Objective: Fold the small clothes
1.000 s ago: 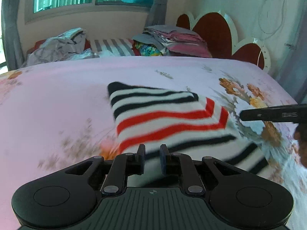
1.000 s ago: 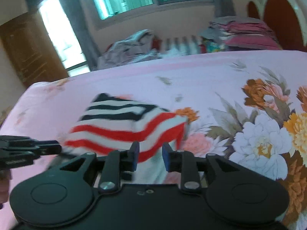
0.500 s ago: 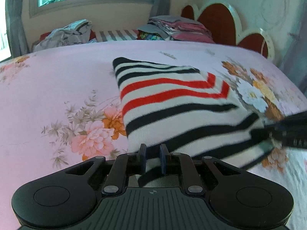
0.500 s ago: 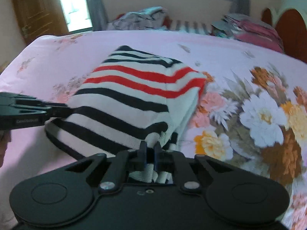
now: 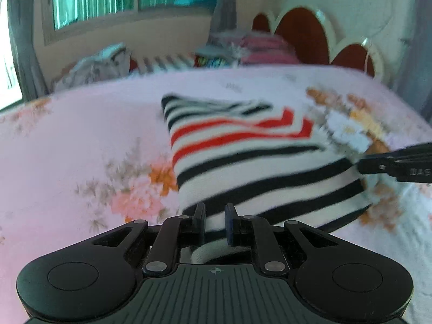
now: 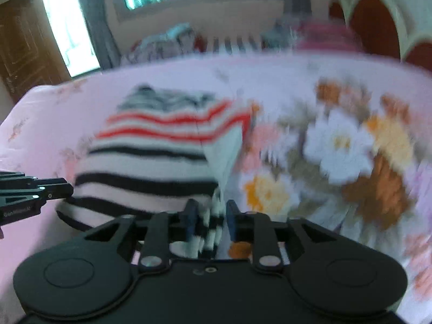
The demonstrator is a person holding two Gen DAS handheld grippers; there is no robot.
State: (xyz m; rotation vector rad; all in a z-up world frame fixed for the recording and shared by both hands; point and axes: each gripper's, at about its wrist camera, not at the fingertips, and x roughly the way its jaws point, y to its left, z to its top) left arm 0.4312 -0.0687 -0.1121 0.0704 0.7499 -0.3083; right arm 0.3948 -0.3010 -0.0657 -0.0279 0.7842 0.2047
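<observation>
Striped knitwear, a small sweater (image 5: 243, 159) banded in black, white and red, lies on the pink flowered bedspread (image 5: 81, 148), its near hem raised off the bed while the far end rests flat. Both tools hold that hem. The left gripper (image 5: 214, 220) is clenched on the near left corner, cloth pinched between its pads. The right gripper (image 6: 209, 220) has the near right corner between its fingers; its jaws have just been opening a little, yet the bunched fabric looks caught there, though blur makes the contact hard to read. Each tool's tip shows at the edge of the other's view, so they stand at opposite corners of the hem. Judging by this, the fold is in its carrying step: the lifted edge is being taken across the body of the garment. Next, both corners should travel level and together toward the far end, be laid square on it, and only then let go. Farther off, heaped clothes (image 5: 97, 64) and a folded stack (image 5: 256, 48) sit beside the headboard (image 5: 305, 35).
</observation>
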